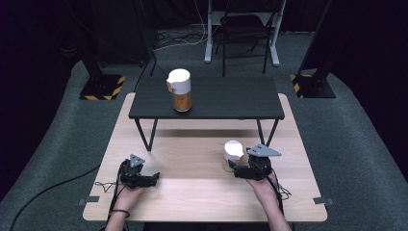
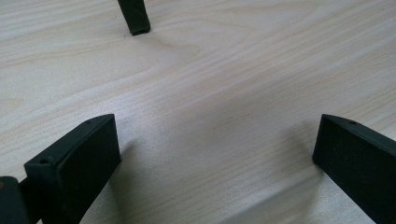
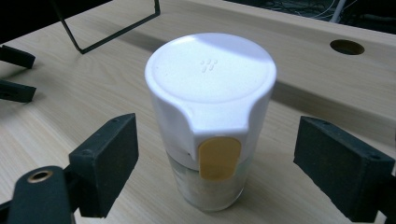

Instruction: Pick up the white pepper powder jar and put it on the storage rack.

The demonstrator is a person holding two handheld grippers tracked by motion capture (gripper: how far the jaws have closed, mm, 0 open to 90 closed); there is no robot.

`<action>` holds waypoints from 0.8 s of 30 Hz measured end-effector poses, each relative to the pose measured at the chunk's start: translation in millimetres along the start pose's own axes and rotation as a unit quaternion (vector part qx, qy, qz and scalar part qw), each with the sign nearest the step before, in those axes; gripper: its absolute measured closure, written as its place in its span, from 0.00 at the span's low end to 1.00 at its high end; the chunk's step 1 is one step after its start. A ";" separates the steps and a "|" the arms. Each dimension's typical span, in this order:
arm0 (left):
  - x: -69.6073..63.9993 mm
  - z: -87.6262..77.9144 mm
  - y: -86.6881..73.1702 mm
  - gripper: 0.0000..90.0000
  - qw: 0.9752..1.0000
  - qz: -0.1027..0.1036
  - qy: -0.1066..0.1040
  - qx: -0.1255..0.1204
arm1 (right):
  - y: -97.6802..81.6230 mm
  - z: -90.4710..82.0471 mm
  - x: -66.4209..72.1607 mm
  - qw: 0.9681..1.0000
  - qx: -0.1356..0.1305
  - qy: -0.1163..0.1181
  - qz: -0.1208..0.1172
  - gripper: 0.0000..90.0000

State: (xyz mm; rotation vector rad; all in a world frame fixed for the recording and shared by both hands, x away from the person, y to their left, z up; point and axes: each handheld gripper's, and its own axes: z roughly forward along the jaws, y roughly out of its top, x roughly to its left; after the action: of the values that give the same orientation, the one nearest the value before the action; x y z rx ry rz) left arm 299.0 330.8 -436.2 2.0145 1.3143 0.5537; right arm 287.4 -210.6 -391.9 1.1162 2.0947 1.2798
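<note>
white-lidded jar (image 3: 210,121), pale contents, upright

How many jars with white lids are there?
2. One jar with brown filling stands on the small black table at the back. The other jar stands on the wooden table, between the open right tongs, not gripped yet.

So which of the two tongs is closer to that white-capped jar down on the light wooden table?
The right. The right tongs sit open on either side of the white-capped jar, pads not pressing it. The left tongs rest well across the table, open over bare wood.
</note>
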 end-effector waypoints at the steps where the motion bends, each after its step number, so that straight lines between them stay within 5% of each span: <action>1: 0.0 0.0 0.0 0.00 1.000 0.000 0.000 0.000 | 0.4 1.5 -0.3 1.000 0.001 0.001 0.000 0.15; 24: 0.1 0.0 0.1 0.00 1.000 0.001 -0.001 0.000 | 11.1 34.0 -0.2 1.000 0.016 0.009 0.006 0.26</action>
State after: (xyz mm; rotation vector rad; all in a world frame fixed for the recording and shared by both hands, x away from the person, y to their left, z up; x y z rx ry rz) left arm 299.1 330.9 -436.2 2.0162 1.3116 0.5526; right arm 316.1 -190.3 -398.2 1.1364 2.1321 1.2694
